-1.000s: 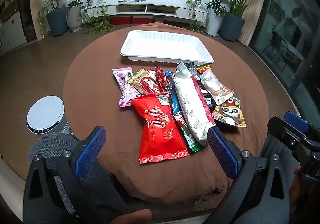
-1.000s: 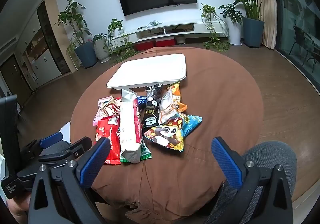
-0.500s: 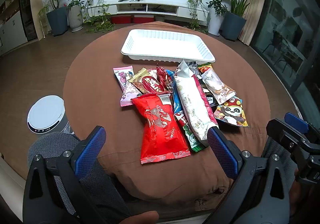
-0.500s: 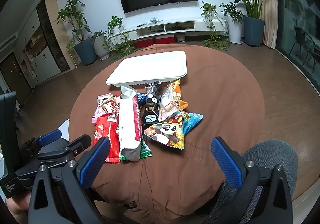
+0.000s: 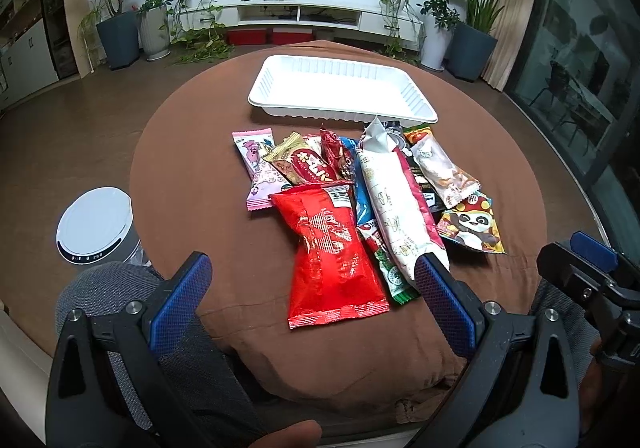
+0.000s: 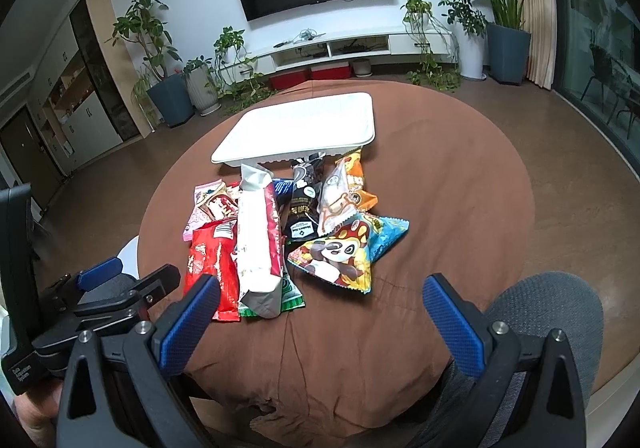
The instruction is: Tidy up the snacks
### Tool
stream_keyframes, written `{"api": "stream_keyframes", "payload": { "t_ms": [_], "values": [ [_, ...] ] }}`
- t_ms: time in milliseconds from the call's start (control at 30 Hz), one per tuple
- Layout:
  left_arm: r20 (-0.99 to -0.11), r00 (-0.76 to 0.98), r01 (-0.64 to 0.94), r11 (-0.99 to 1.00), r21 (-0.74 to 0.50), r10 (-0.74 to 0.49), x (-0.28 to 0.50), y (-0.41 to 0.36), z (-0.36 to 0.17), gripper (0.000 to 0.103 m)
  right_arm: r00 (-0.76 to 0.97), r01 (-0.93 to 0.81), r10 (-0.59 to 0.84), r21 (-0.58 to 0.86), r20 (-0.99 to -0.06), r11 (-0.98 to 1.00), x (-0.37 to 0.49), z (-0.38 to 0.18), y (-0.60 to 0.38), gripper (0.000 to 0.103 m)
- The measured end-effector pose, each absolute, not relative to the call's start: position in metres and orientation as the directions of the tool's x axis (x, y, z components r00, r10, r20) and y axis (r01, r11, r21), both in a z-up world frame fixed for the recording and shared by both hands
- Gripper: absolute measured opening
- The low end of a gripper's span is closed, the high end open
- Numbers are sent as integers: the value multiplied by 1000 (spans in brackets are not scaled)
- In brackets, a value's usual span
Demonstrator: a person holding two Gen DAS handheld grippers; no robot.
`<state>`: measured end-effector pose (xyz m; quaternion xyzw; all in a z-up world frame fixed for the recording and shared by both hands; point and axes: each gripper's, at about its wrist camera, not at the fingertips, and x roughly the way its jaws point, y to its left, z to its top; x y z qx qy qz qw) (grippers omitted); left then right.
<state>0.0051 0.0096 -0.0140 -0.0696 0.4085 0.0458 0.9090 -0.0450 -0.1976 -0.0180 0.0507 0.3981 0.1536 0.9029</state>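
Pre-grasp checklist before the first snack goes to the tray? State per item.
1. Left gripper open, holding nothing: ok.
2. Right gripper open, holding nothing: ok.
3. White tray has nothing in it, room for snacks: ok.
4. Red packet lies nearest the left gripper with nothing on top of most of it: ok.
5. Long white packet lies across other packets, so lifting what is underneath may drag it: not ok.
6. Panda packet sits at the pile's edge, reachable by the right gripper: ok.
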Motion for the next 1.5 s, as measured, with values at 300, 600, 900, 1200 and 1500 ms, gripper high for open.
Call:
{"api": "stream_keyframes", "payload": {
  "t_ms": [300, 600, 900, 1200, 1500],
  "values": [
    [-675, 732, -58, 980, -189, -87, 3, 23, -15, 103, 573, -249, 411, 327, -709, 911, -39, -25, -203, 103],
    [-756, 642, -130, 953, -274, -129, 9, 49, -24, 103, 483, -295, 574, 495, -661, 817, -37, -31, -210, 103],
    [-729, 663, -71, 956, -284, -167, 6, 45, -38, 103, 408, -254, 707, 671, -578, 696, -27, -48, -216, 98],
    [-816, 567, -121, 969, -214, -110, 40, 37, -40, 103, 451, -375, 647, 527, -615, 762, -12, -30, -203, 94],
    [-857, 506, -100, 980, -169, -97, 78, 30, -60, 63, 466, -410, 597, 439, -653, 800, 0, -37, -196, 88]
  ]
}}
